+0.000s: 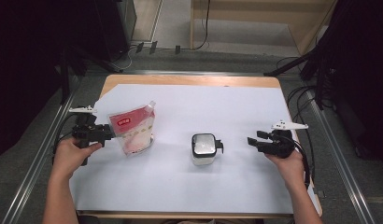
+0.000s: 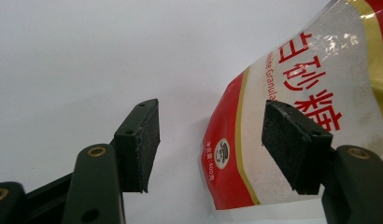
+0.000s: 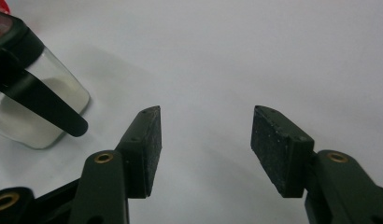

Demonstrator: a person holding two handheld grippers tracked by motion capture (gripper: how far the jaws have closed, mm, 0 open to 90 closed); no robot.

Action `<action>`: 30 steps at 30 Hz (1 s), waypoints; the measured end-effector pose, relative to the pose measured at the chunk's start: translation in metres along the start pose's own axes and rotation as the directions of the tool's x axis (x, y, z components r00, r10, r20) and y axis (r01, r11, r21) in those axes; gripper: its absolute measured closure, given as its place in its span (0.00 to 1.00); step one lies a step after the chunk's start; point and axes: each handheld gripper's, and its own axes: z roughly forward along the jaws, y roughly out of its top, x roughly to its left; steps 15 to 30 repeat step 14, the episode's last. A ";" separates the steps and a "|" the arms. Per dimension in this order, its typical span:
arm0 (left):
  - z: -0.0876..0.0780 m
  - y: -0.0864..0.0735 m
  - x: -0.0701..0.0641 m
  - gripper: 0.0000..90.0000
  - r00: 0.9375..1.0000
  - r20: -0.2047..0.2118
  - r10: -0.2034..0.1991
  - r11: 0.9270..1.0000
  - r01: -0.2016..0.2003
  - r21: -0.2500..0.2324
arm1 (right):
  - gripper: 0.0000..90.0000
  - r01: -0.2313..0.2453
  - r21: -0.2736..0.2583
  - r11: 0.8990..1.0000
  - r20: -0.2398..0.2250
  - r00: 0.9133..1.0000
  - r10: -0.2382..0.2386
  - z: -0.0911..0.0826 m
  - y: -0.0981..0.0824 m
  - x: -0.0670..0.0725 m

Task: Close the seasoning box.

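Two grippers work over one wide white sheet [image 1: 180, 182] that covers almost all of the wooden table [image 1: 189, 80], whose bare edge shows along the far side. On the left part of the sheet stands the red and clear sugar pouch [image 1: 132, 128], upright and leaning a little, with red characters printed on its front; in the left gripper view the same pouch [image 2: 292, 116] rises at the right, its bottom corner near the sheet. Near the middle of the sheet, to the right of the pouch and well apart from it, sits the small clear jar [image 1: 204, 149] with a black lid and a black handle that sticks out to its right; in the right gripper view the jar [image 3: 35, 116] stands at the far left with white grains inside.

At the left edge of the sheet, the left gripper [image 1: 110, 131] points right at the pouch. Its jaws stand wide apart with nothing pinched; one pad sits in front of the pouch's face, but I cannot tell whether it touches. At the right, the right gripper [image 1: 251, 142] points left toward the jar, near it but apart, jaws spread and empty.
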 end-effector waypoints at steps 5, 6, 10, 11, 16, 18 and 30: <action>0.001 -0.001 0.001 0.43 1.000 -0.004 -0.006 1.000 0.006 0.006 | 0.46 0.007 0.015 1.000 0.021 1.000 -0.008 0.004 -0.001 -0.001; 0.001 -0.001 0.001 0.43 1.000 -0.007 -0.013 1.000 0.013 0.005 | 0.46 0.010 0.015 1.000 0.029 1.000 -0.010 0.005 -0.001 -0.001; 0.002 -0.001 0.001 0.43 1.000 -0.011 -0.013 1.000 0.013 0.006 | 0.46 0.015 0.015 1.000 0.040 0.999 -0.016 0.005 -0.002 -0.002; 0.003 -0.002 0.001 0.43 1.000 -0.007 -0.013 1.000 0.013 0.005 | 0.46 0.016 0.017 1.000 0.043 0.999 -0.017 0.005 -0.002 -0.002; 0.003 -0.002 0.002 0.43 1.000 -0.013 -0.006 1.000 0.006 0.010 | 0.46 0.022 0.014 1.000 0.046 0.999 -0.022 0.005 -0.002 -0.001; 0.003 -0.002 0.002 0.43 1.000 -0.013 -0.006 1.000 0.006 0.010 | 0.46 0.022 0.014 1.000 0.046 0.999 -0.022 0.005 -0.002 -0.001; 0.003 -0.002 0.002 0.43 1.000 -0.013 -0.006 1.000 0.006 0.010 | 0.46 0.022 0.014 1.000 0.046 0.999 -0.022 0.005 -0.002 -0.001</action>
